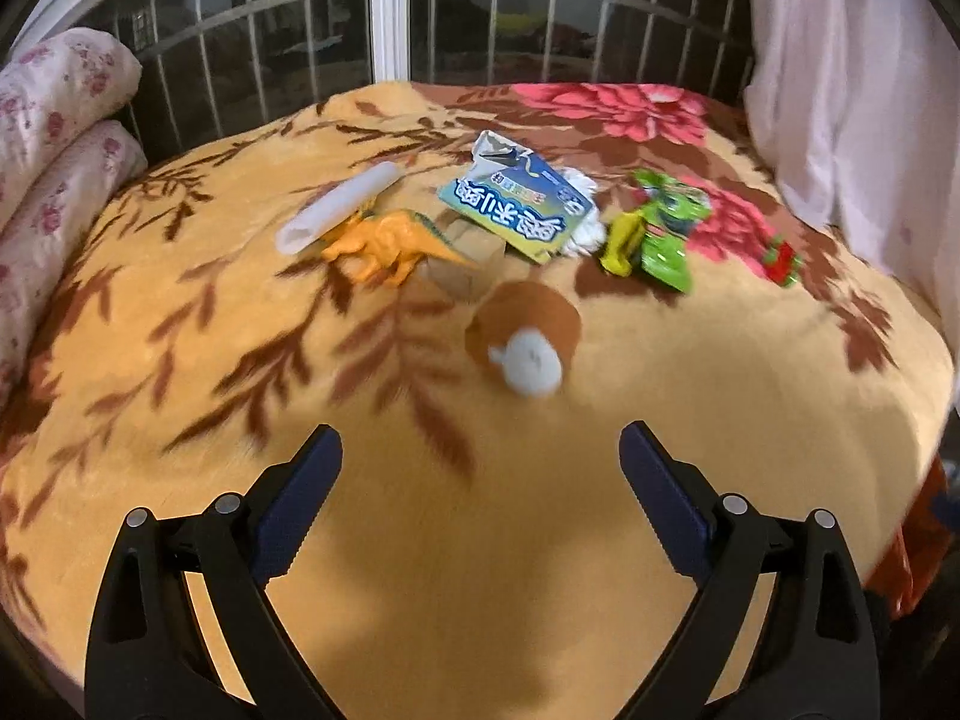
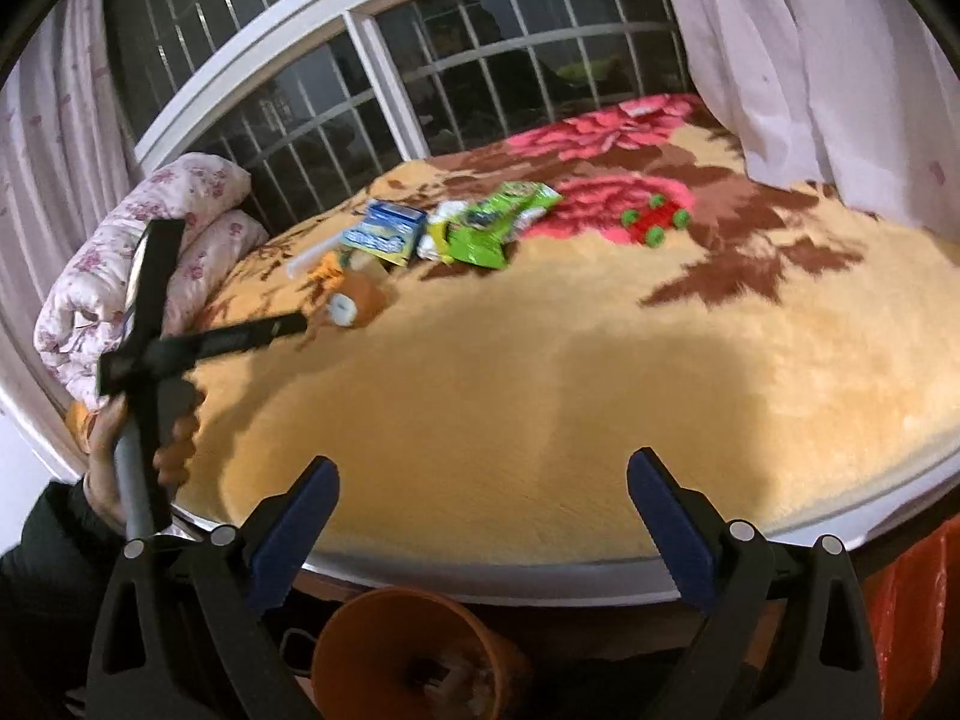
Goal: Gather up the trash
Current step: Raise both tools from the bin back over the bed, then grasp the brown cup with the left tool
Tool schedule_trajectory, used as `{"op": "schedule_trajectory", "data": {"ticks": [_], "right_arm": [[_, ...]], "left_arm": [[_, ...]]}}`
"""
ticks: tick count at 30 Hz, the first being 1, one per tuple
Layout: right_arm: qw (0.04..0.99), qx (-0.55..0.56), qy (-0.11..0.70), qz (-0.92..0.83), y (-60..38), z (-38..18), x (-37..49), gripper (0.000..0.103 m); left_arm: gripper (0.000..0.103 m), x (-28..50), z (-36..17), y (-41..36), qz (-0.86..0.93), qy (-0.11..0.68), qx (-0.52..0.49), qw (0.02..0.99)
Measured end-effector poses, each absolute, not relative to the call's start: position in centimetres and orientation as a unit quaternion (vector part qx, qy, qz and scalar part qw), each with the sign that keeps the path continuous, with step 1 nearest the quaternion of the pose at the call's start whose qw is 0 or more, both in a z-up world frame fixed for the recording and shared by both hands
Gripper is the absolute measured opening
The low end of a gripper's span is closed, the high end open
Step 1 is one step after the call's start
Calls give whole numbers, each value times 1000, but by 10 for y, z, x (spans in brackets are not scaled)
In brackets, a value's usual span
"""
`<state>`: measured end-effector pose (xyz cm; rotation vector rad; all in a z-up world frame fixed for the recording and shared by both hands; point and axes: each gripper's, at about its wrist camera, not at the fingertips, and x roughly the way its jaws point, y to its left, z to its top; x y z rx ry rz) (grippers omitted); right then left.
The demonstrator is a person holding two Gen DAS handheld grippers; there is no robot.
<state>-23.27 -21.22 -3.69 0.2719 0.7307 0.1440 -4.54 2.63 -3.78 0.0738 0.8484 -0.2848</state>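
Observation:
A blue snack packet [image 1: 516, 204] [image 2: 384, 234], a green wrapper [image 1: 660, 228] [image 2: 486, 228] and a white crumpled piece [image 1: 585, 222] lie at the far side of the bed, among a white tube [image 1: 336, 207], an orange toy dinosaur [image 1: 384, 246] and a brown plush toy [image 1: 525, 336] [image 2: 354, 300]. My left gripper [image 1: 480, 456] is open and empty, short of the plush toy. My right gripper [image 2: 483, 480] is open and empty above the bed's near edge. The left gripper [image 2: 294, 324] also shows in the right wrist view.
A yellow floral blanket [image 1: 480, 540] [image 2: 600, 390] covers the bed. A red and green toy car [image 2: 654, 225] [image 1: 783, 261] sits right of the wrappers. Folded quilts [image 1: 54, 138] lie at left, a barred window [image 2: 420, 96] behind, a curtain [image 1: 852, 90] at right. An orange bucket [image 2: 414, 654] stands below the bed edge.

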Motion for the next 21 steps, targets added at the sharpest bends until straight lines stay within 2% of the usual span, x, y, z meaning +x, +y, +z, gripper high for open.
{"op": "schedule_trajectory", "data": {"ticks": [11,12,13,15,16,19,21], "right_arm": [[919,160,357,47,-234,-53,-231,95],[921,159,352,44,-235,-51,-231,95],[925,155,344,41,-235,-48,-232,95],[930,148,335,38,-236,-43,-230,95],[932,144,332,36,-237,-40,-228,95],[931,145,334,35,-241,-37,-219,95],[930,147,334,33,-245,-33,-211,95]], "left_arm": [[91,26,-69,-12,-115,463,35,878],[81,29,-71,-13,-113,465,36,877],[60,31,-76,-13,-116,474,36,872],[54,32,-80,-13,-118,479,33,869],[44,30,-77,-11,-122,472,27,873],[35,23,-74,-4,-133,467,13,874],[34,13,-66,-1,-133,460,26,878]]}}
